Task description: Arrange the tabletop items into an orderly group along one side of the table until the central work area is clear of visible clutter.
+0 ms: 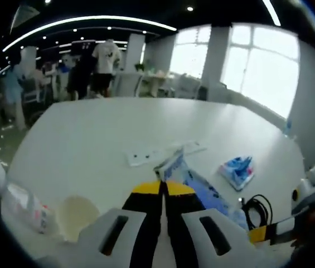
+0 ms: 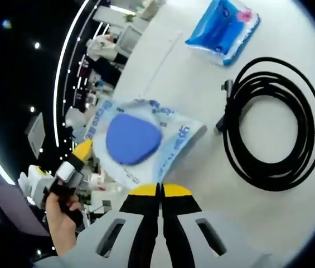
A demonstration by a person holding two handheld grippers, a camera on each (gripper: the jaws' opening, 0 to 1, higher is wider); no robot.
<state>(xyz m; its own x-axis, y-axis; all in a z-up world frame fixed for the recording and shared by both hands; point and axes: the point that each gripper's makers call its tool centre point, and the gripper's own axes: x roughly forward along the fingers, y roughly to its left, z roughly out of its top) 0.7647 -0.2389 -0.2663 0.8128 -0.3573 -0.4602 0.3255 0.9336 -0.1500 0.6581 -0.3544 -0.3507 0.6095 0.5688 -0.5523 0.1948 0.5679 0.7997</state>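
Right gripper (image 2: 160, 192): jaws pressed together on the near edge of a clear packet (image 2: 140, 142) holding a blue pad; the packet spreads flat ahead of the tips, printed in blue along its borders. In the left gripper view the same packet (image 1: 193, 181) appears edge-on, just beyond that view's own tips.

Left gripper (image 1: 163, 188): jaws pressed together, yellow tips touching; the packet's edge lies at the tips, but a grip on it cannot be told. In the right gripper view this gripper (image 2: 71, 164) shows at lower left, held by a hand (image 2: 61, 215).

Table (image 1: 101, 134): white, round-edged, carrying all the items below.

Cable (image 2: 271, 123): black, coiled in a loop, to the right of the packet in the right gripper view, its plug end just beside the packet's corner. Seen again (image 1: 256, 209) low at right in the left gripper view.

Blue pack (image 2: 222, 28): soft wrapper with a pink mark, beyond the cable, well apart from the packet. In the left gripper view (image 1: 237, 170) it lies ahead and right of the tips.

Power strip (image 1: 165, 152): white, long, lying flat just beyond the packet.

Bowl (image 1: 76, 216): pale, left of the left gripper, near the table edge.

Clear bag (image 1: 26, 207): left of the bowl, contents unclear.

Background: people (image 1: 106, 67) standing far off; bright windows (image 1: 257, 67) to the right.
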